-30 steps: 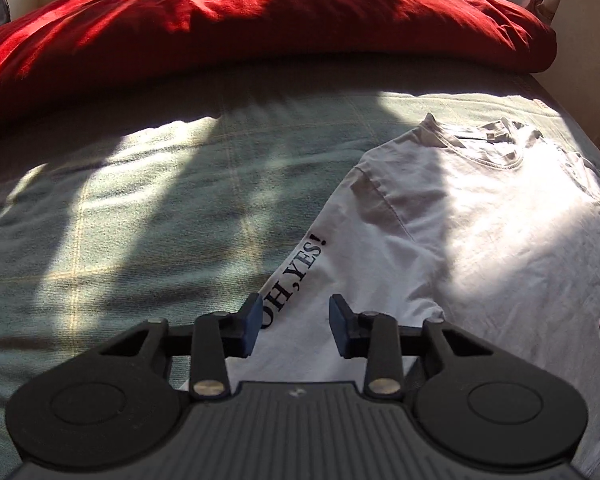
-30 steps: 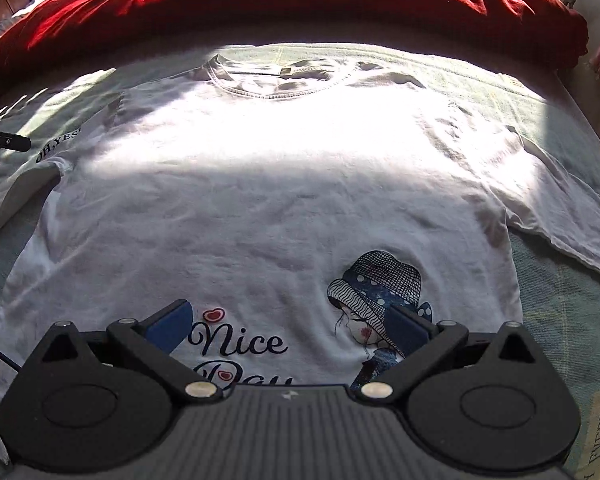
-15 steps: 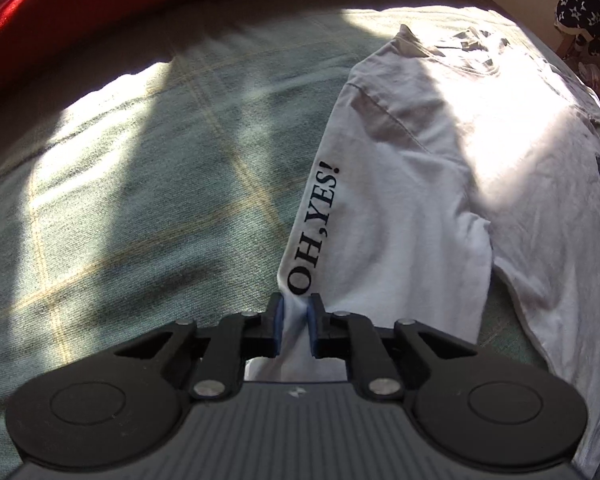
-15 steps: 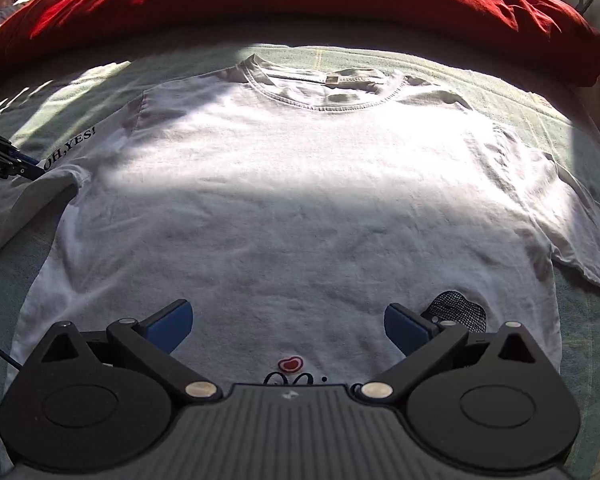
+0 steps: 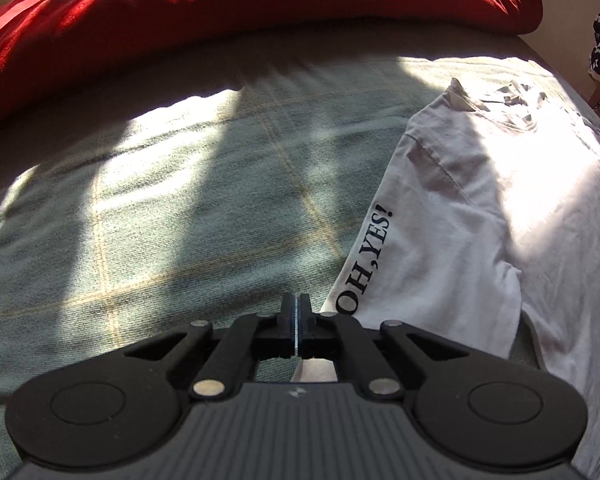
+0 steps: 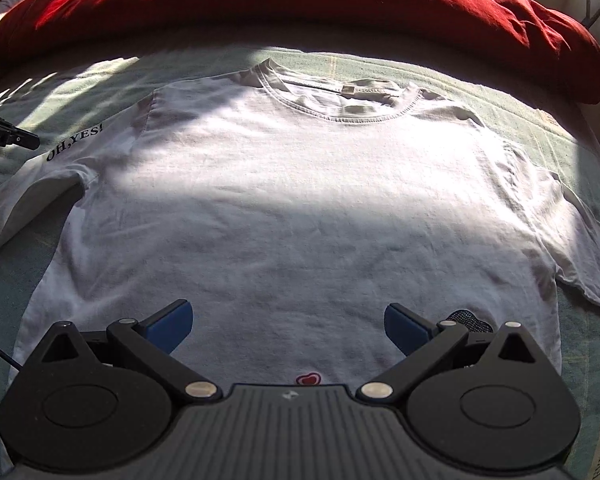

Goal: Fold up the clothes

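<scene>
Change: since a second ago my left gripper [image 5: 296, 312] has closed from a spread stance and slid to the outer edge of the sleeve. My right view has drawn back, so the printed figure on the chest has nearly dropped out of view.
Bed cover [image 5: 160, 200]: green plaid, flat and wide, so it serves as my folding surface.
Red duvet [image 5: 260, 8]: bunched along the far side, well apart from the work.
T-shirt [image 6: 300, 208]: white, lying face up and spread flat on the cover, collar toward the duvet. I judge it is laid out for the first fold.
Left sleeve [image 5: 432, 280]: marked "OH, YES!", lying out sideways. Its hem runs under my left jaws, I think so it can be carried over the body.
Right gripper [image 6: 288, 324]: spread wide and holding nothing, over the shirt's lower middle, probably waiting to take the hem.
Left jaws: nearly pressed together and just starting to ease apart. A thin pale sliver between the pads looks like the sleeve hem.
Heart print [image 6: 307, 379]: just ahead of my right gripper body.
</scene>
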